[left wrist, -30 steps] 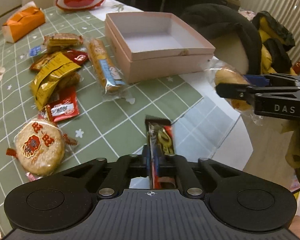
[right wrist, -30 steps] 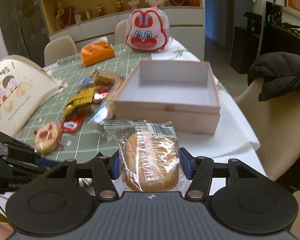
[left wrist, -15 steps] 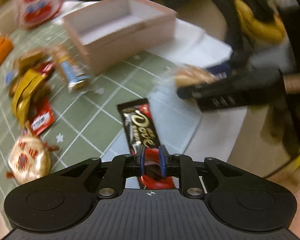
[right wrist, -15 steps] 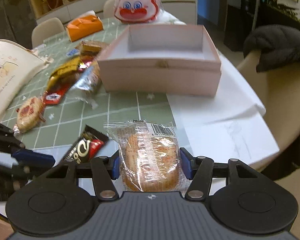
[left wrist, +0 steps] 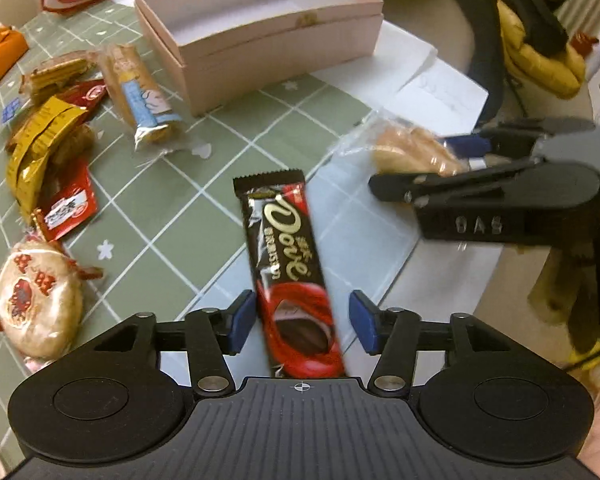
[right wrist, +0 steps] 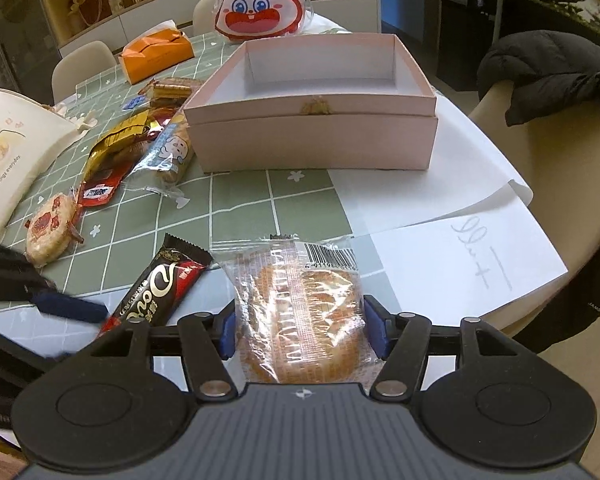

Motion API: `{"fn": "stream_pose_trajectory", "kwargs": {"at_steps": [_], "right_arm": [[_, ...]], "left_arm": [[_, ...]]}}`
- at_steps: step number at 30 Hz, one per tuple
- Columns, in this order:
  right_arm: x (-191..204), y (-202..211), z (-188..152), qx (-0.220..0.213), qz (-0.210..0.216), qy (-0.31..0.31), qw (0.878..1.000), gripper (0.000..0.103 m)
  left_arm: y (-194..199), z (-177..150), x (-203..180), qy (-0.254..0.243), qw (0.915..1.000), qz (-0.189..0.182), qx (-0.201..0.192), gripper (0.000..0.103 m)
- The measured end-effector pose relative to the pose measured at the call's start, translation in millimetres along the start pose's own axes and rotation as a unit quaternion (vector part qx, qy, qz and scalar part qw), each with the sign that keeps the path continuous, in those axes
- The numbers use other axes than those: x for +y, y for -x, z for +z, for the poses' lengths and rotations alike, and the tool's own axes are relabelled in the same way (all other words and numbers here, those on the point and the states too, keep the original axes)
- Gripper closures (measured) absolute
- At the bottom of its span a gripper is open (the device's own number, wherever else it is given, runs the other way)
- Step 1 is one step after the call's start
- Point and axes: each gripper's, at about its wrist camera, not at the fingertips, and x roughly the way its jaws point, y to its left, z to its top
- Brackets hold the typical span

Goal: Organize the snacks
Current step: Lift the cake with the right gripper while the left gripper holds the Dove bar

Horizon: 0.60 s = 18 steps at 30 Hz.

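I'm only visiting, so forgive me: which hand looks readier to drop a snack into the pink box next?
Probably the right. Its gripper has the wrapped cake between its opening jaws, facing the empty box. The left gripper is opening, pads clear of the chocolate bar lying on the table.

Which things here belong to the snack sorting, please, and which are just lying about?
Job: pink box; chocolate bar; wrapped cake; rice cracker; gold packet; blue-label roll.
Lying about: rabbit bag; orange tissue box; paper; black jacket.
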Motion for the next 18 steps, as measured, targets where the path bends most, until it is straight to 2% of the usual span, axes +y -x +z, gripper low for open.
{"fn": "stream_pose_trajectory", "kwargs": {"at_steps": [3,5,10,14,18], "right_arm": [[1,-1,-1,-0.002,0.000,0.001,1.000,0.039],[2,-1,-1,-0.004,-0.003,0.003,1.000,0.039],[8,-3,-3,-0.008,-0.019,0.021,1.000,0.038],[8,-3,-2,-0.003,-0.020,0.030,0.999,0.038],[3,2,2,0.002,0.003,0.012,1.000,0.046]], "left_arm": [[-4,6,1,0.013,0.9998,0.008,-0.009,0.048],[-6,12,4,0.019,0.9996,0.013,-0.014,0.058],[-6,11,5,0.014,0.9998,0.010,-0.011,0.058],[-4,4,1,-0.020,0.9997,0.008,-0.014,0.059],[-3,4,6,0.003,0.9997,-0.009,-0.023,0.059]]}}
